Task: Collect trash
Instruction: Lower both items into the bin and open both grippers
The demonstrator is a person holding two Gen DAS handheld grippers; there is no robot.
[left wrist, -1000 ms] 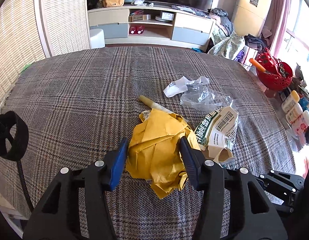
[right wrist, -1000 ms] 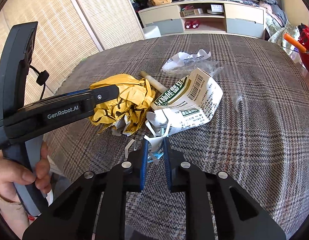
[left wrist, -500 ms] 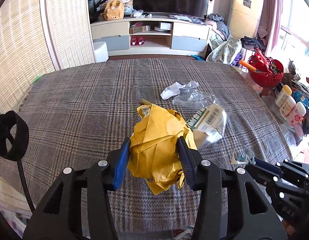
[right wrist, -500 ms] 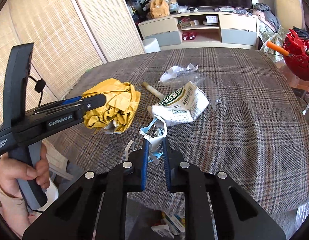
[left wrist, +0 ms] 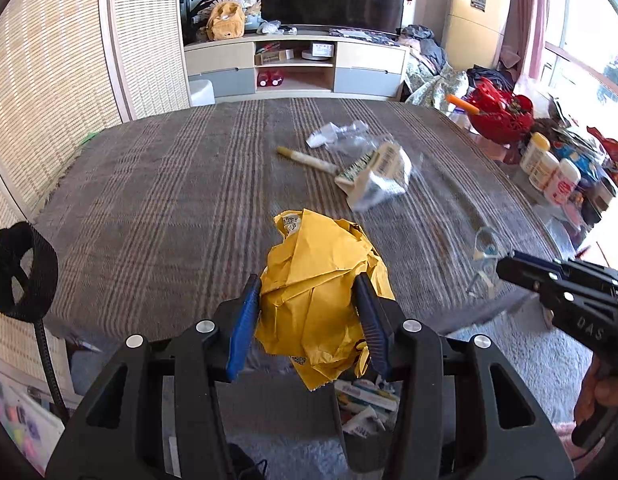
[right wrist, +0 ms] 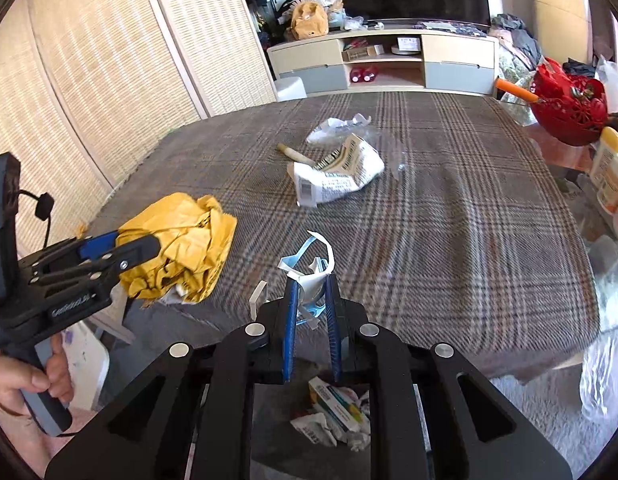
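Note:
My left gripper (left wrist: 309, 300) is shut on a crumpled yellow paper bag (left wrist: 321, 292), held in the air over the near edge of the plaid-covered table (left wrist: 149, 208). The same bag (right wrist: 177, 248) and left gripper (right wrist: 121, 252) show at the left of the right wrist view. My right gripper (right wrist: 311, 284) is shut on torn white and blue wrapper scraps (right wrist: 309, 268). On the table lie a printed carton wrapper (right wrist: 337, 176), a cream stick (right wrist: 295, 154) and clear plastic (right wrist: 341, 126). Below both grippers sits trash (right wrist: 337, 412) on the floor.
A red basket (right wrist: 569, 108) and several bottles (left wrist: 549, 168) stand on a side surface at the right. A TV cabinet (left wrist: 297, 64) lines the back wall. Woven screens (right wrist: 89, 80) close off the left. Pale carpet (left wrist: 509, 360) lies beyond the table's near edge.
Both grippers lifted their loads and pulled back from the table's middle toward its near edge. The carton wrapper, once touching the scraps, stays on the table farther away. Floor trash came into view.

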